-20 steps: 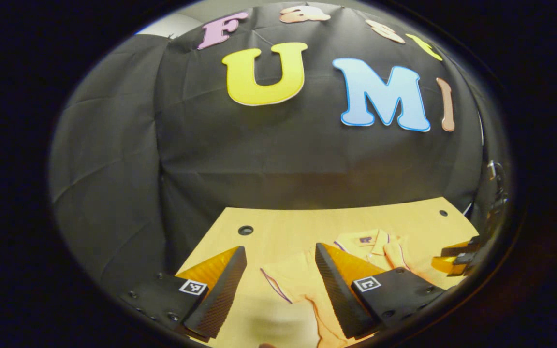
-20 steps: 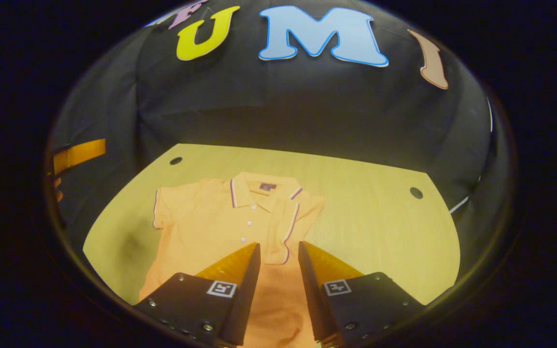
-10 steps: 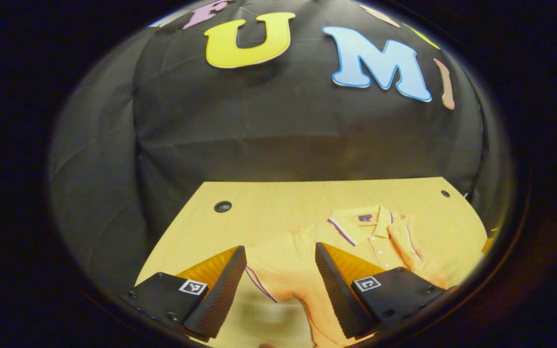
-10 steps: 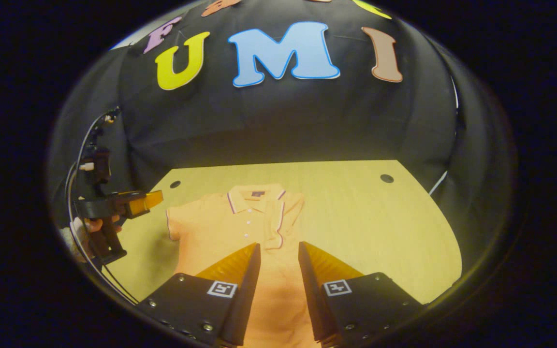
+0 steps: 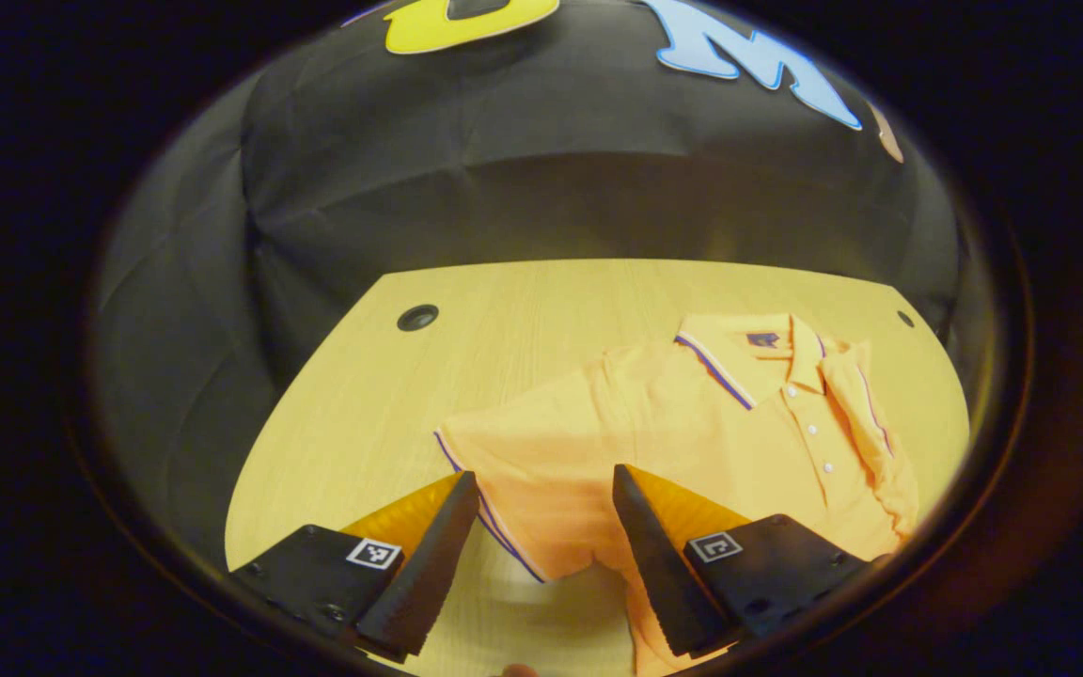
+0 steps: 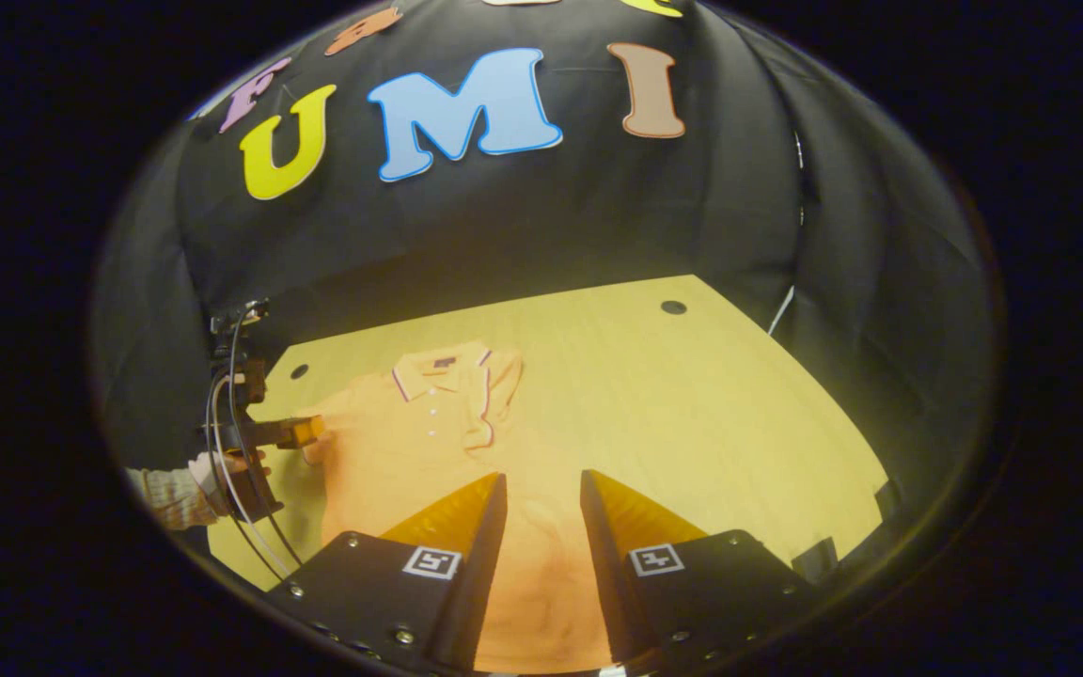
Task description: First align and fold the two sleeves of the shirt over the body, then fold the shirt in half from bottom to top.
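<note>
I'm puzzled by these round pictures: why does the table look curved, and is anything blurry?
Left gripper view: fisheye lens bows the table edge; the patch between the fingers under the shirt sleeve is smeared. Right gripper view: same bowing, shirt sharp, dim toward edges.

- Your shirt (image 5: 692, 423) is orange all over; the collar (image 5: 739, 353) and sleeve hem (image 5: 494, 522) carry a thin dark purple and white stripe.
- A small dark purple label (image 5: 763, 339) sits inside the collar.
- White buttons (image 5: 812, 430) run down the placket.
- The table (image 5: 504, 329) you work on is pale yellow wood with fine grain, and has dark round holes (image 5: 417, 317) near its far corners.
- The sleeve (image 6: 170, 498) at your left wrist is light with a faint check pattern.
- Black cables (image 6: 227, 442) hang by the left gripper (image 6: 302, 431).
</note>
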Available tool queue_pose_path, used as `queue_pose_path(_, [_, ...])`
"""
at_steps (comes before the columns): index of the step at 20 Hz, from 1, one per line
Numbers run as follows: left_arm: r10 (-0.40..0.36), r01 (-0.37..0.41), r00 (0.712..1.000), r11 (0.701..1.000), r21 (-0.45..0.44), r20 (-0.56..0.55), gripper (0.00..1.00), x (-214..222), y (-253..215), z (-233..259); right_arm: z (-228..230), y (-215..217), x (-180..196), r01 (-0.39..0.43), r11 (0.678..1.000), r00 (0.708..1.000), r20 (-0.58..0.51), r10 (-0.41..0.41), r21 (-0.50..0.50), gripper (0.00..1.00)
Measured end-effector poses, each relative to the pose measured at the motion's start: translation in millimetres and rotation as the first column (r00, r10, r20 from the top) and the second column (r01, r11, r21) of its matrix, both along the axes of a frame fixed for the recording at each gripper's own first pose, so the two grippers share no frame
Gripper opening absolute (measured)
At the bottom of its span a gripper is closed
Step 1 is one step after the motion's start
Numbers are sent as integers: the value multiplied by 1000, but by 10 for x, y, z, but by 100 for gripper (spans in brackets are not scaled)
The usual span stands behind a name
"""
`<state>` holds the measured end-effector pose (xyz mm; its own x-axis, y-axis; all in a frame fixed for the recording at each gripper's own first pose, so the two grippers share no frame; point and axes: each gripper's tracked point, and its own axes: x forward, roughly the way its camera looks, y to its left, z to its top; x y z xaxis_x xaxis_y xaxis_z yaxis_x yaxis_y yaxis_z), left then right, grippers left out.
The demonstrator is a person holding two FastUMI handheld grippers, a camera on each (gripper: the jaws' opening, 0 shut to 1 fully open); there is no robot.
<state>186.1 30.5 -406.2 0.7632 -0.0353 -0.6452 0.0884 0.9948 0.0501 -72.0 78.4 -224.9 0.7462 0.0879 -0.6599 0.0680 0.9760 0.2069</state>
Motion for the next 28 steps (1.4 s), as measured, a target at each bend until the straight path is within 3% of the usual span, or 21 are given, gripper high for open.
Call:
queue_pose_path(4, [0,2,998,999,38,-60,98,-72,11,-276,29,-107,-57,33,999,999,1,-33,3,51])
queue_pose_path(7, [29,-29,998,1000,3,-47,94,-78,0,-273,13,-126,-59,39,999,999,-3,-39,3,51])
queue_pose_path(8, [43,-44,998,999,-21,-46,99,-88,6,-292,3,-127,-61,38,999,999,-7,-38,4,51])
queue_pose_path(10, [62,-64,998,995,-73,-28,99,-88,3,-314,-25,-119,-57,37,999,999,-13,-36,12,51])
queue_pose_path(12, [22,-22,1000,999,-46,-12,92,-110,-60,-313,-35,-119,-44,33,999,999,-15,-33,18,51])
queue_pose_path(13, [-2,2,1000,1000,-28,-8,78,-113,-122,-310,-44,-117,-45,30,999,999,-17,-29,20,51])
queue_pose_path(14, [-30,30,1000,999,-26,2,71,-115,-231,-307,-46,-110,-36,26,999,999,-20,-25,21,51])
queue_pose_path(16, [-38,38,999,999,18,13,34,-125,-308,-306,-54,-123,-35,24,999,999,-22,-23,21,51])
queue_pose_path(17, [-27,27,1000,999,45,5,19,-116,-306,-328,-60,-129,-41,25,999,999,-24,-25,22,51])
queue_pose_path(19, [-32,32,999,996,80,-5,19,-126,-347,-317,-74,-152,-62,32,999,999,-31,-31,23,51])
queue_pose_path(20, [-32,32,999,995,90,-8,10,-120,-338,-319,-80,-167,-64,37,999,999,-34,-36,25,51])
queue_pose_path(28, [-76,83,996,985,149,-52,10,-103,-338,-297,-69,-219,-95,63,997,997,-41,-62,39,51])
